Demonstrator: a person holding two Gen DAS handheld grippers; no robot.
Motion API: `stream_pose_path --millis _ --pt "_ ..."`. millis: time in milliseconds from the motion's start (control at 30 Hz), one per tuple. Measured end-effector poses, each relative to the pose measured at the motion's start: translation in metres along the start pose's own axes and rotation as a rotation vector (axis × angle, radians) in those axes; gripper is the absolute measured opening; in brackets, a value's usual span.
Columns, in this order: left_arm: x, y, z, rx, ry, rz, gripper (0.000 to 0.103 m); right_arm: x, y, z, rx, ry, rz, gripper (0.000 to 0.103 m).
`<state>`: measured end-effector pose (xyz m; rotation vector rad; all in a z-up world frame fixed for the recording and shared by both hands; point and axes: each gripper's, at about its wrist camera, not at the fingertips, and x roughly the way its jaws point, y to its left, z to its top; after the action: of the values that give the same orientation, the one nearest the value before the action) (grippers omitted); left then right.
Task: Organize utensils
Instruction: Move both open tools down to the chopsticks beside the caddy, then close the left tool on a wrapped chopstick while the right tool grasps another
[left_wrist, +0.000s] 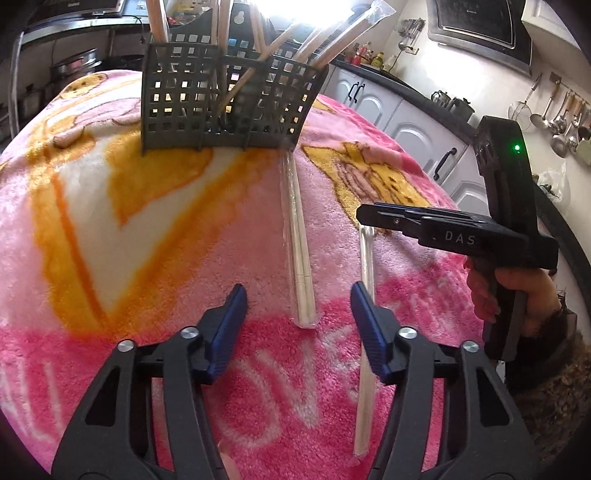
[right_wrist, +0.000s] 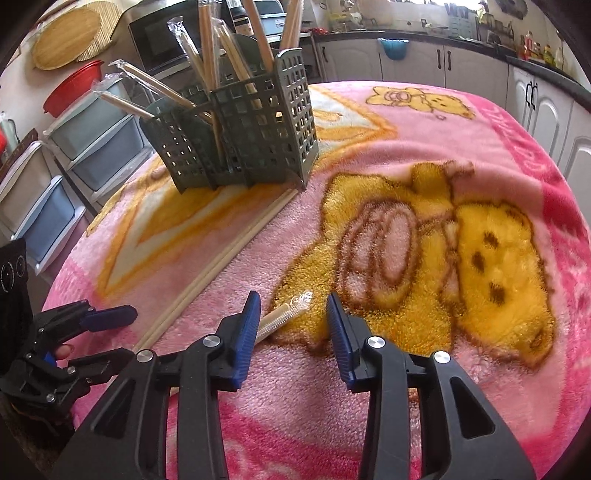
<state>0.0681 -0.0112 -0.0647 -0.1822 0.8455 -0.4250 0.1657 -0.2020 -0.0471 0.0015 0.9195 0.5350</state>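
**Two claws line up on the last wrapped chopsticks**

Both grippers hang low over a pink cartoon blanket (left_wrist: 155, 229), each set over its own wrapped pair of chopsticks. The left gripper (left_wrist: 298, 295) has its blue pads apart w/ nothing pressed between them; the near end of one wrapped pair (left_wrist: 300, 254) lies on the blanket just ahead of the gap, its length running straight away toward the foot of the grey lattice caddy (left_wrist: 225, 107). That alignment looks deliberate: pads on either side of the sticks, so closing would pinch across the narrow width.

The right gripper (right_wrist: 291, 314) is likewise parted and holds nothing. The second wrapped pair (right_wrist: 282, 317) pokes its crimped plastic tip into the gap from the left pad's side, lying at a slant, not yet square to the pads. Whether that pad touches the wrapper can't be told.

The caddy stands well ahead of both claws, already bristling w/ upright wrapped pairs (right_wrist: 207, 44) leaning out of its compartments. Judging by that, these two on the blanket are prob. the last to go in.
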Motion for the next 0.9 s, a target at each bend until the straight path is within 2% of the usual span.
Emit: stream_pose_path --millis 67,233,333,433,567,633,900 --pt "0.002 -0.001 -0.001 0.004 0.003 0.018 0.035 0.001 0.000 0.000 0.002 0.000 0.002 0.035" --pt "0.000 -0.007 -0.004 0.035 0.011 0.050 0.029 0.004 0.002 -0.001 -0.001 0.005 0.002 0.033" --pt "0.000 -0.008 -0.006 0.058 0.013 0.084 0.021 0.005 0.001 -0.001 0.008 0.004 0.002 0.031" --pt "-0.002 -0.005 -0.007 0.048 0.013 0.081 0.013 0.005 0.001 -0.001 0.013 0.004 0.000 0.028" --pt "-0.006 0.002 -0.008 0.006 0.006 0.055 0.010 0.005 -0.001 -0.002 0.018 0.001 -0.004 0.018" --pt "-0.009 0.003 -0.009 -0.005 -0.002 0.048 0.009 0.003 -0.001 -0.002 0.020 -0.005 -0.003 0.008" --pt "-0.034 0.009 0.001 -0.025 -0.089 0.044 0.008 -0.011 -0.003 0.000 0.039 -0.063 0.007 0.004"
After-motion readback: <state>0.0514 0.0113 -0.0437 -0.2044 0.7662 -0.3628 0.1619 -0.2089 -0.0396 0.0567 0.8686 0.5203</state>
